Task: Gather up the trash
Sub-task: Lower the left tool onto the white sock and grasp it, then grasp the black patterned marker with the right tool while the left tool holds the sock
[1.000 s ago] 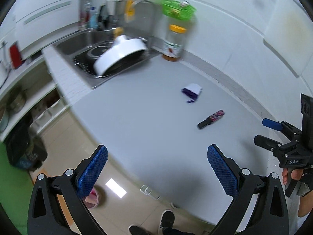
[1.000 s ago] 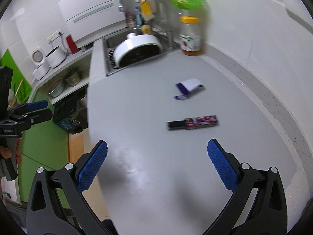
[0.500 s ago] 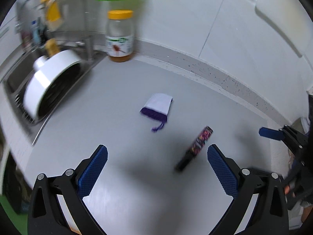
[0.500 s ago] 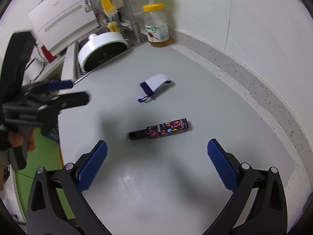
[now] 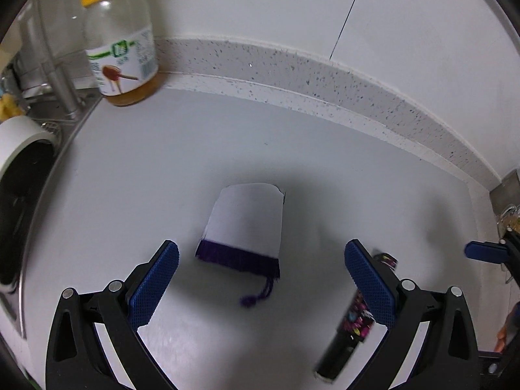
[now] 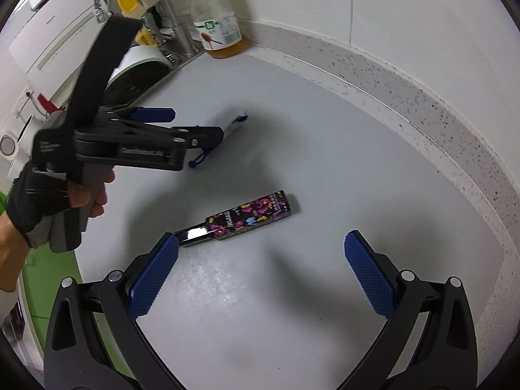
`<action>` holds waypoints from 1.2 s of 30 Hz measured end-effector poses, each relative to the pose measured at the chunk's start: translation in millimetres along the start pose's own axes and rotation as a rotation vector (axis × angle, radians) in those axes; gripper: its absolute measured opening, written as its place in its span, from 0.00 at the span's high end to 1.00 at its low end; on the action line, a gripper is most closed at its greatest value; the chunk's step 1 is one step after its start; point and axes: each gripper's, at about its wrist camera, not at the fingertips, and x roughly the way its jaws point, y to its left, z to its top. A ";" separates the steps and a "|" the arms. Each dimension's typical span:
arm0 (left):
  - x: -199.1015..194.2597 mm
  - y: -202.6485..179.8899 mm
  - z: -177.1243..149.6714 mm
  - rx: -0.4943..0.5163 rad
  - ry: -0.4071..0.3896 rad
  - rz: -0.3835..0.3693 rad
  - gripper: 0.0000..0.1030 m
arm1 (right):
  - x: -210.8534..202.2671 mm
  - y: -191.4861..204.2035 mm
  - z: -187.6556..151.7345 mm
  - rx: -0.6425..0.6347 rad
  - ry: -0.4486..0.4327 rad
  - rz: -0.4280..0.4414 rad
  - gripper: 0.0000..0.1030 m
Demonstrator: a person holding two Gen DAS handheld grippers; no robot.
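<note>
On the grey tabletop [image 5: 136, 175] two bits of trash lie well apart from the honey jar [image 5: 120, 39] in the upper left of the frame. Low in the left wrist view, the left gripper [image 5: 261, 287] has its jaws spread wide and empty, and the white pouch with a purple band [image 5: 247, 227] sits just ahead of them, centred in the gap, its long axis running away from the camera, drawstring end nearest. The right gripper [image 6: 261, 278] is likewise wide open and holding nothing; the patterned tube [image 6: 240, 219] lies ahead of it toward the left of its frame, long axis nearly crosswise to the jaws, so I'd judge a turn is needed there. The left looks nearer a clean grasp
</note>
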 end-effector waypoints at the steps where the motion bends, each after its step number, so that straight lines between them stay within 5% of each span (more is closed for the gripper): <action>1: 4.1 0.2 1.3 0.006 0.001 -0.001 0.05 | 0.4 -2.0 0.1 0.006 0.001 -0.003 0.03; 8: 25.8 -1.1 5.5 0.024 0.001 0.001 0.10 | 1.0 -14.7 -3.4 0.052 0.002 -0.014 0.03; 15: 28.7 9.0 6.5 0.006 0.004 0.051 0.76 | 1.0 -14.7 -5.5 0.049 -0.001 -0.014 0.03; 18: 22.3 13.4 8.1 0.000 0.002 0.044 0.92 | 2.0 -13.4 -5.3 0.042 -0.004 -0.007 0.03; 26: -32.5 16.7 -4.3 -0.037 -0.051 0.052 0.93 | 9.5 1.5 3.0 -0.064 0.003 0.018 0.03; 36: -105.7 28.0 -56.8 -0.169 -0.098 0.100 0.93 | 38.7 25.5 20.2 -0.463 0.084 0.078 0.03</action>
